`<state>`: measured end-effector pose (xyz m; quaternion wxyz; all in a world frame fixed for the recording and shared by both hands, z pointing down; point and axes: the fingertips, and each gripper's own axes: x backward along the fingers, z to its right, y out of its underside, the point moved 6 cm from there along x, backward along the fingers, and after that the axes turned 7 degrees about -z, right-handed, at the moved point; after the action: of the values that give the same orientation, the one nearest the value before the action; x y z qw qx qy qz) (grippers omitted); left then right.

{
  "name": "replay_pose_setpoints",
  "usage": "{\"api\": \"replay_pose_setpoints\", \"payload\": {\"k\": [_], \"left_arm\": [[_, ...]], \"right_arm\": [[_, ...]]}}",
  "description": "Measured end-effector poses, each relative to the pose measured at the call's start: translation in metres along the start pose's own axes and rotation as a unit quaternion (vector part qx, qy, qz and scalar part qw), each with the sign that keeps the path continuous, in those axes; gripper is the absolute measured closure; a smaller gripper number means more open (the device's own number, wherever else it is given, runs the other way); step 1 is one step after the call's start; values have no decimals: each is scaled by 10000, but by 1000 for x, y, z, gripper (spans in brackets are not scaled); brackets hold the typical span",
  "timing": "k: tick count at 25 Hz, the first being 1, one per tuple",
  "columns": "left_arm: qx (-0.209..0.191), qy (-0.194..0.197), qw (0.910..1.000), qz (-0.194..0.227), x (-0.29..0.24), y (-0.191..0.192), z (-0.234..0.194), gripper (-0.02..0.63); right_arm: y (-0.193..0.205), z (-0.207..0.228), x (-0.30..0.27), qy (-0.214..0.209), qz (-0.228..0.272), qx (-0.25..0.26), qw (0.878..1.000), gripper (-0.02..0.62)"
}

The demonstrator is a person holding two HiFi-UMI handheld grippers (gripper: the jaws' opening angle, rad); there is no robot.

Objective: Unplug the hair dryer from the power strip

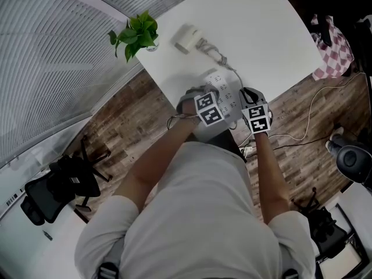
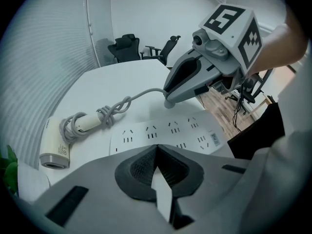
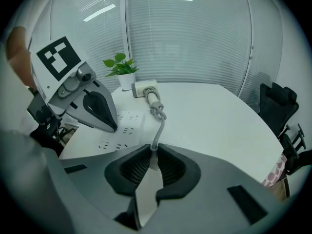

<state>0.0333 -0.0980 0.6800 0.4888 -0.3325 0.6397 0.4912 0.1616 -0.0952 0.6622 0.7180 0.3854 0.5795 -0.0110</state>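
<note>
The right tongs (image 3: 155, 152) pinch the plug (image 3: 154, 160) at the power strip (image 2: 165, 133) on the white bench (image 3: 209, 116). The left tongs (image 2: 157, 147), closed and empty, press on the strip. The hair dryer (image 2: 56, 143) lies beyond. Best to pull straight out with the strip pinned.

White bench with a dryer, a strip and a plant

The bench (image 1: 261, 28) has a white top with a curved edge. A cream hair dryer (image 1: 187, 38) lies on its side toward the far part, just beside a small potted plant (image 1: 136, 35) that stands at the rim. The dryer's grey cord (image 1: 212, 52), wound and knotted by the handle, trails across the top to a plug (image 2: 168, 103) at the white power strip (image 1: 224, 89), which lies flat by the near edge.
</note>
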Motion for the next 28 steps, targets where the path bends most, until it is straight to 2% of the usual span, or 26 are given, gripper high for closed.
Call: {"api": "replay_pose_setpoints", "payload": {"k": [10, 13, 18, 22, 28], "left_arm": [[-18, 31, 9999, 115, 0, 0, 0, 577], [61, -71, 9992, 384, 5, 2, -2, 577], [541, -240, 9924, 1081, 28, 2, -5, 577], [1033, -305, 9783, 1771, 63, 2, -9, 577], [1765, -373, 9395, 2913, 128, -4, -19, 577]], "right_arm": [[6, 0, -3, 153, 96, 3, 9998, 529], [4, 1, 4, 172, 214, -147, 9995, 518], [-4, 7, 23, 235, 455, -339, 9981, 509], [-22, 8, 46, 267, 847, -455, 9950, 509], [-64, -4, 89, 96, 1516, -619, 9865, 511]]}}
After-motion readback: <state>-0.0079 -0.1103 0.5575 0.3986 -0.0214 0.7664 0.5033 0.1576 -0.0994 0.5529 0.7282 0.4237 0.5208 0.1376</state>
